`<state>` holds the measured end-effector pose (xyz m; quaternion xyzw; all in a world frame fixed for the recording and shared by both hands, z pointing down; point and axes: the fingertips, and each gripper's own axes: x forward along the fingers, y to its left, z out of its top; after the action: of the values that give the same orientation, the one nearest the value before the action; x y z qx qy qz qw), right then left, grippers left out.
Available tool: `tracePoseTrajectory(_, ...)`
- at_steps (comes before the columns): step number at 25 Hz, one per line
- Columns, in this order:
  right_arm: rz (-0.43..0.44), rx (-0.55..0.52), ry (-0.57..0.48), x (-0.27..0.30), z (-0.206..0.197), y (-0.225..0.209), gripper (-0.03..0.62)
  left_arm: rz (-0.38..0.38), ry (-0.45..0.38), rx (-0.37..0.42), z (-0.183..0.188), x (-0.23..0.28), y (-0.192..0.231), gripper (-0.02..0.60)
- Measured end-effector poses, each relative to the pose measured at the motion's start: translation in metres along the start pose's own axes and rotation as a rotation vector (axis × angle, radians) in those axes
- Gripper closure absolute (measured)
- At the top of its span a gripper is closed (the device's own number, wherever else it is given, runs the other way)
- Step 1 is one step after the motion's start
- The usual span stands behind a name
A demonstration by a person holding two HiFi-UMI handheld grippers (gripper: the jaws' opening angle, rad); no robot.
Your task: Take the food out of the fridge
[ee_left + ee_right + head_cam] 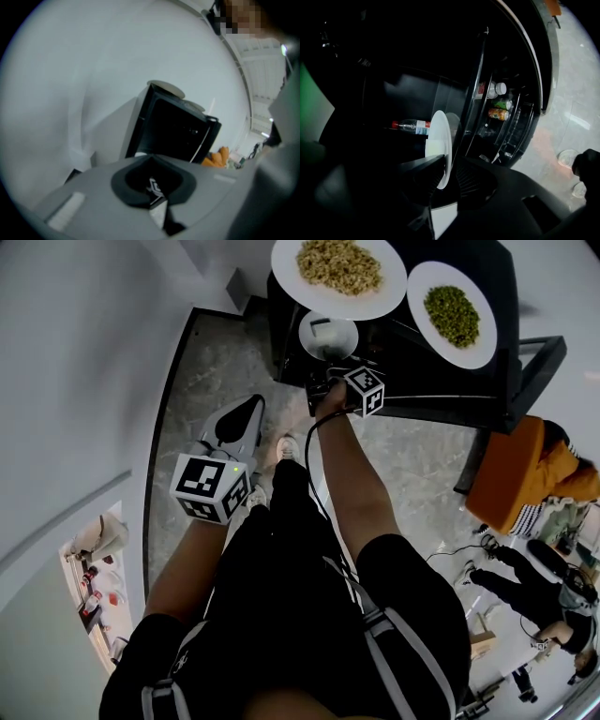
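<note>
Right tool (446,165) first: it's clamped on the rim of a small white dish (440,140), one jaw either side of the edge, so that tool's own camera sees the dish edge-on. There's something pale on it, can't tell what food. Pinching just the rim makes sense to me because it keeps the jaws off the food. It also means the whole dish hangs off one edge, so it'd need holding level or the stuff slides. From above, the dish sits right at the mouth of the black fridge (422,381), just under its top, so I'd call it halfway out rather than clear.

Deeper in, a bottle (410,124) lies on its side on the shelf, and a few cans (498,108) stand in the rack of the open door (518,129). Drinks, so probably not the job.

On top of the fridge there's already a plate of beige food (339,273) and a plate of green food (453,313), near each other but apart. My guess is that's the drop-off spot, and the free patch looks tight.

Left tool (251,411) is off at the person's left side, well apart from the fridge, jaws together with nothing in them. Just parked, I reckon, since one tool can manage a dish this small.
</note>
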<state>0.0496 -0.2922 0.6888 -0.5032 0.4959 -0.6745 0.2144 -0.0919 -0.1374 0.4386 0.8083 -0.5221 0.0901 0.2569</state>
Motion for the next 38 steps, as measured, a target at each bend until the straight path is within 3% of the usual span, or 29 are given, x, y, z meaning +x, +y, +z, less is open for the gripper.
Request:
tracePoseTrajectory(7, 0.009, 0.029, 0.032, -0.011, -0.004, -0.001, 0.553, -0.013, -0.008, 0.001, 0.004, -0.002, -0.004, 0.578)
tracePoseTrajectory(17, 0.157, 0.035, 0.02, -0.047, -0.012, 0.006, 0.583, -0.032, -0.037, 0.011, 0.015, -0.01, -0.009, 0.578)
tracePoseTrajectory(24, 0.211, 0.039, 0.0, -0.109, -0.022, 0.037, 0.585, -0.05, -0.065, 0.027, 0.022, -0.022, -0.019, 0.578)
tracePoseTrajectory(30, 0.204, 0.036, -0.03, -0.176, -0.031, 0.077, 0.585, -0.063, -0.097, 0.038, 0.031, -0.034, -0.03, 0.578)
tracePoseTrajectory(38, 0.228, 0.065, -0.028, -0.263, -0.052, 0.129, 0.585, -0.099, -0.134, 0.105, 0.054, -0.052, -0.061, 0.578)
